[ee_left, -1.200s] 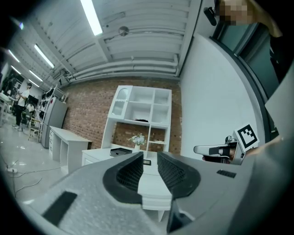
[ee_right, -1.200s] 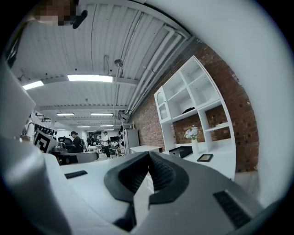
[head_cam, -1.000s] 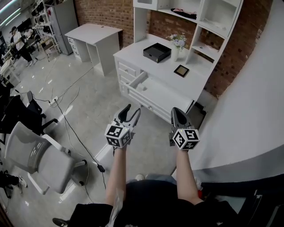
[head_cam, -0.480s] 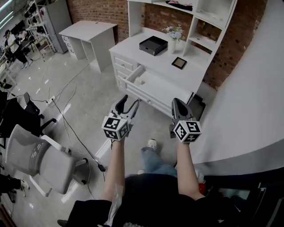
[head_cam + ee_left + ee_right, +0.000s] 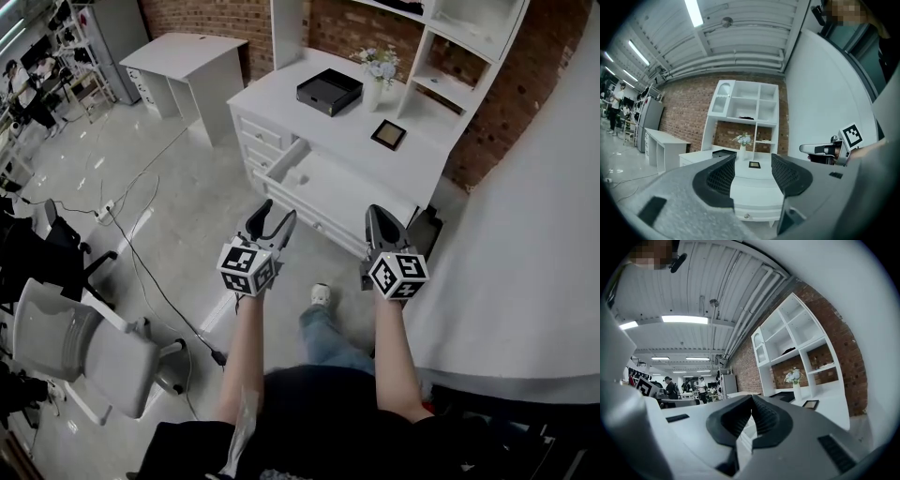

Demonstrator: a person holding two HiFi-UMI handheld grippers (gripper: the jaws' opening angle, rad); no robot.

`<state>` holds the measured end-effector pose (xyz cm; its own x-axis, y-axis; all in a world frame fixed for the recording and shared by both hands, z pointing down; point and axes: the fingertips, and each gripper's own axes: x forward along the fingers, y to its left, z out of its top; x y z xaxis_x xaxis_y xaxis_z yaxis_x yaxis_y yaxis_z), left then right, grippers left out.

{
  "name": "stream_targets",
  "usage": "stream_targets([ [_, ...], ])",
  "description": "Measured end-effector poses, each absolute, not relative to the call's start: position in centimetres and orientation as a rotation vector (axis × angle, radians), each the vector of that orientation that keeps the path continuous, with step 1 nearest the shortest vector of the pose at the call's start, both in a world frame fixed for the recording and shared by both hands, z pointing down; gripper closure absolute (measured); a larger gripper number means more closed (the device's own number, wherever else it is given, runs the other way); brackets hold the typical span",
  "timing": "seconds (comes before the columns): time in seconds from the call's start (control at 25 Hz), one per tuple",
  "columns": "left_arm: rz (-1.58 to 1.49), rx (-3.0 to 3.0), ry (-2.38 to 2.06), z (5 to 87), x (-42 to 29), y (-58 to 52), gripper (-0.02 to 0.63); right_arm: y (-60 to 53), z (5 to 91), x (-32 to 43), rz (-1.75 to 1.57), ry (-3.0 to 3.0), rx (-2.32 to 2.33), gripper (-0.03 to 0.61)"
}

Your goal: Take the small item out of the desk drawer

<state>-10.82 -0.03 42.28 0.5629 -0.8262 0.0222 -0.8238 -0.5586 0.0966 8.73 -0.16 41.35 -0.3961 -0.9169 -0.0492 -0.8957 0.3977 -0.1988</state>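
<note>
Left hand-held gripper [image 5: 753, 174] jaws apart, empty; white desk [image 5: 757, 199] ahead, well apart.

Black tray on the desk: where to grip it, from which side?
Best bet: the near wall of the tray, from above, one claw jaw inside, one outside. It's a shallow open box with thin upright walls, flat on the desk; the vase crowds its right side.

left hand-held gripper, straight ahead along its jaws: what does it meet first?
Likely the front of the white desk. Only open air shows before that, though depth is hard to judge.
</note>
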Motion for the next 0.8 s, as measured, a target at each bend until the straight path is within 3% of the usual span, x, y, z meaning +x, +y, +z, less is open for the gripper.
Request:
stream_targets([
  [0.8,0.228,2.522,-1.429,50.1,-9.1,-25.7,0.373,-28.1,45.3,7.0,-0.373,2.681,-1.487,0.580],
])
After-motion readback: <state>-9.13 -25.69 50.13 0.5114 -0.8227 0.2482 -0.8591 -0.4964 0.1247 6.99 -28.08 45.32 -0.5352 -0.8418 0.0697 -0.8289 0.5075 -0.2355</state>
